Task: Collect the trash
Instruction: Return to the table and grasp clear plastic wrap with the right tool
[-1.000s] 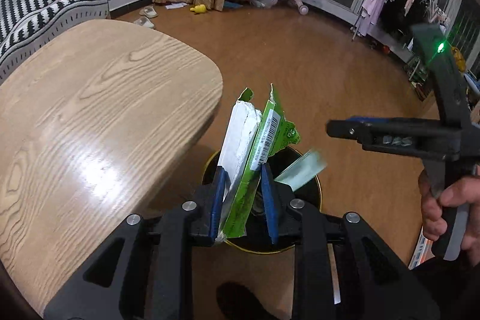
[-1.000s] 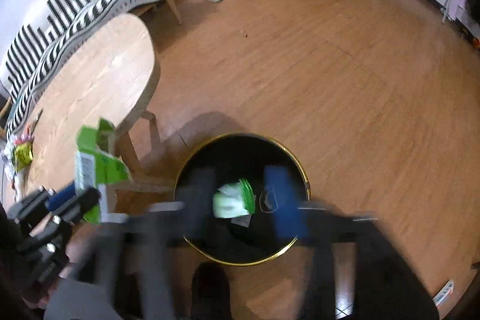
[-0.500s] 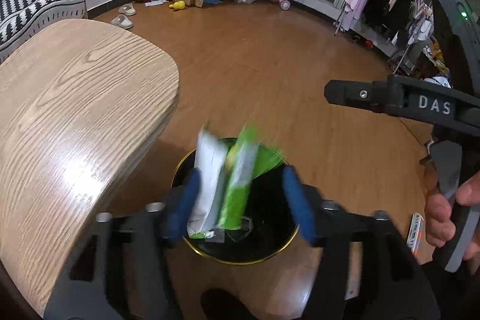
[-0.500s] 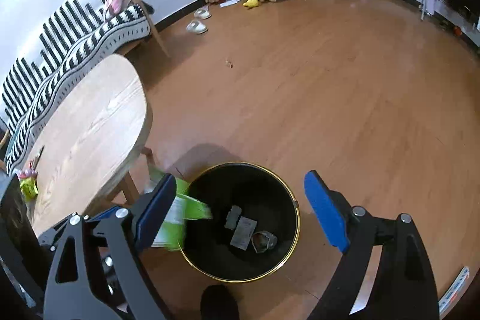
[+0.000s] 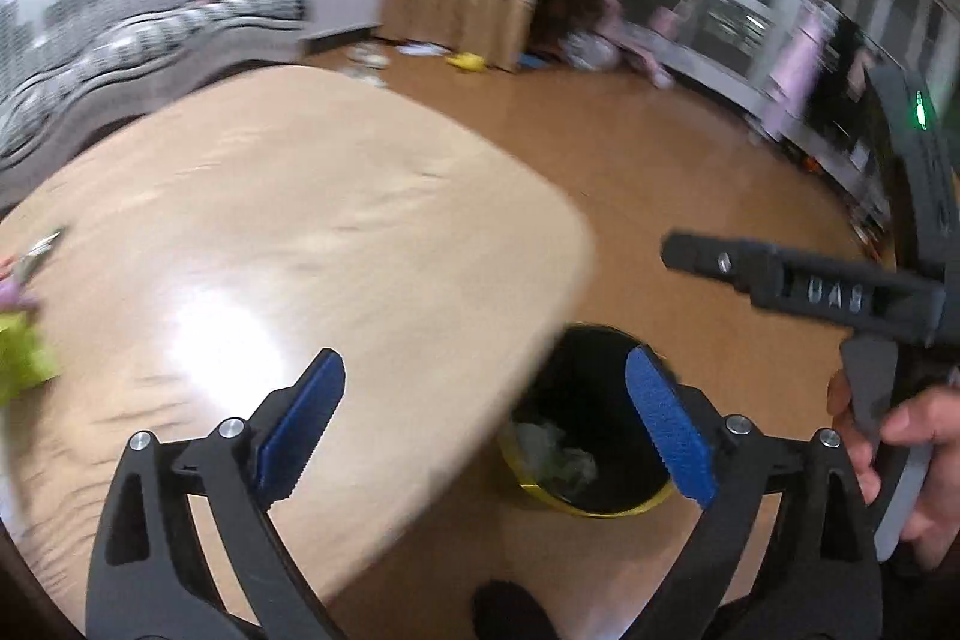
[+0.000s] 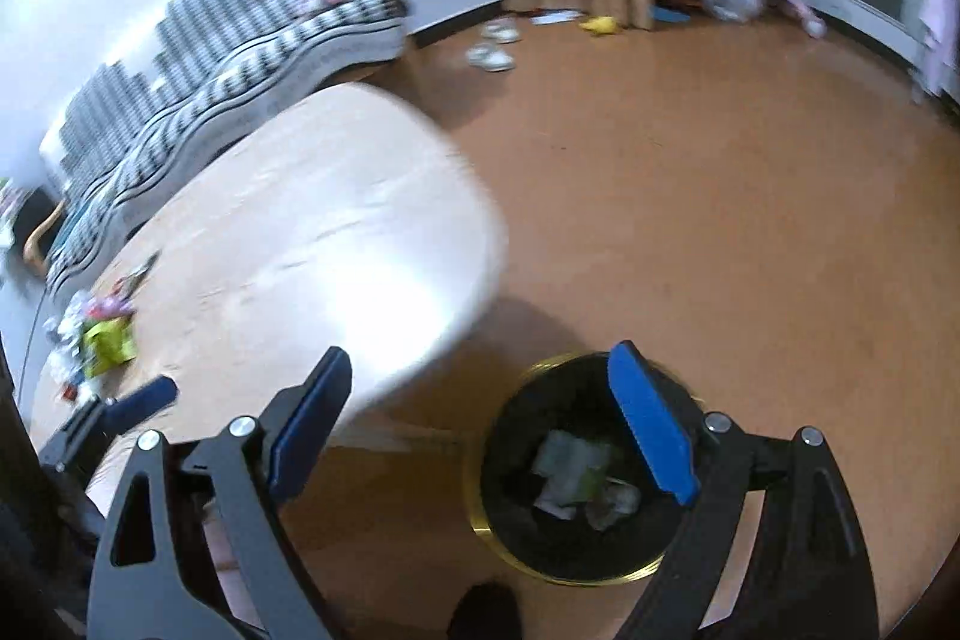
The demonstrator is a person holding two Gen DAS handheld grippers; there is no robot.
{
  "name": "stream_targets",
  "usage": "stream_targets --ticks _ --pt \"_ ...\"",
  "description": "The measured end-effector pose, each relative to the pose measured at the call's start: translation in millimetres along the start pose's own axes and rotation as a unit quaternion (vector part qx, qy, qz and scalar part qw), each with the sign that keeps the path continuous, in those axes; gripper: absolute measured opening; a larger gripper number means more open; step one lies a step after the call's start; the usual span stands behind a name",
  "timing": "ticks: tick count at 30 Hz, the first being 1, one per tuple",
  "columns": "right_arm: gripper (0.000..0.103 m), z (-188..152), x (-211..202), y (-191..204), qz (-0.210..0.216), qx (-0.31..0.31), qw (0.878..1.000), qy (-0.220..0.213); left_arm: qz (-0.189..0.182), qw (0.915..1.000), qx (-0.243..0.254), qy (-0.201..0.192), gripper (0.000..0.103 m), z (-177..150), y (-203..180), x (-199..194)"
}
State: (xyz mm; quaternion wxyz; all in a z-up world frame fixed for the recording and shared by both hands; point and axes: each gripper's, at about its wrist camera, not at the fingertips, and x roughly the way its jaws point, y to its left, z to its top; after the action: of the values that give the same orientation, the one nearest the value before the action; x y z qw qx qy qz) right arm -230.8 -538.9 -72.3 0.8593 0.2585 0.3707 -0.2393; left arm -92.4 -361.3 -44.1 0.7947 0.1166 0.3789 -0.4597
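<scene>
Presently both grippers are empty: left gripper [image 5: 483, 421] jaws opening, right gripper [image 6: 480, 418] jaws wide; remaining wrappers [image 6: 105, 334] lie far left on the table [image 6: 312, 220], nearer the left one

2 grippers [image 5: 480, 418] [image 6: 474, 415]; 1 worktop [image 6: 336, 220]; 1 bin [image 6: 576, 574]; 1 trash pile on worktop [image 6: 99, 334], pcs too blurred to count; 2 slippers [image 6: 492, 46].

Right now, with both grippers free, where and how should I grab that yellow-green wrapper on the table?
Take the yellow-green wrapper by its bare edge toward the table's open middle, coming from above. It seems to lie crumpled and low, with other litter crowding its far side. Blur hides finer detail.
</scene>
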Motion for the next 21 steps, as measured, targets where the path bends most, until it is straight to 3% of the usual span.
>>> stream_targets --ticks 5,9,12,16,21 --pt "0.085 1 22 109 0.070 -0.068 0.995 0.015 0.082 0.9939 -0.071 -0.018 0.092 -14 94 -52" --pt "0.085 -12 35 198 0.137 -0.120 0.982 0.039 0.139 0.9828 -0.119 -0.026 0.092 -39 174 -98" --pt "0.084 -23 47 261 0.182 -0.150 0.969 0.067 0.191 0.9694 -0.150 -0.033 0.092 -69 236 -134" --pt "0.080 -43 64 336 0.206 -0.200 0.953 0.096 0.220 0.9593 -0.175 -0.029 0.092 -97 283 -162" --pt "0.074 -64 90 402 0.214 -0.227 0.941 0.128 0.220 0.9585 -0.181 -0.017 0.092 -118 316 -169"
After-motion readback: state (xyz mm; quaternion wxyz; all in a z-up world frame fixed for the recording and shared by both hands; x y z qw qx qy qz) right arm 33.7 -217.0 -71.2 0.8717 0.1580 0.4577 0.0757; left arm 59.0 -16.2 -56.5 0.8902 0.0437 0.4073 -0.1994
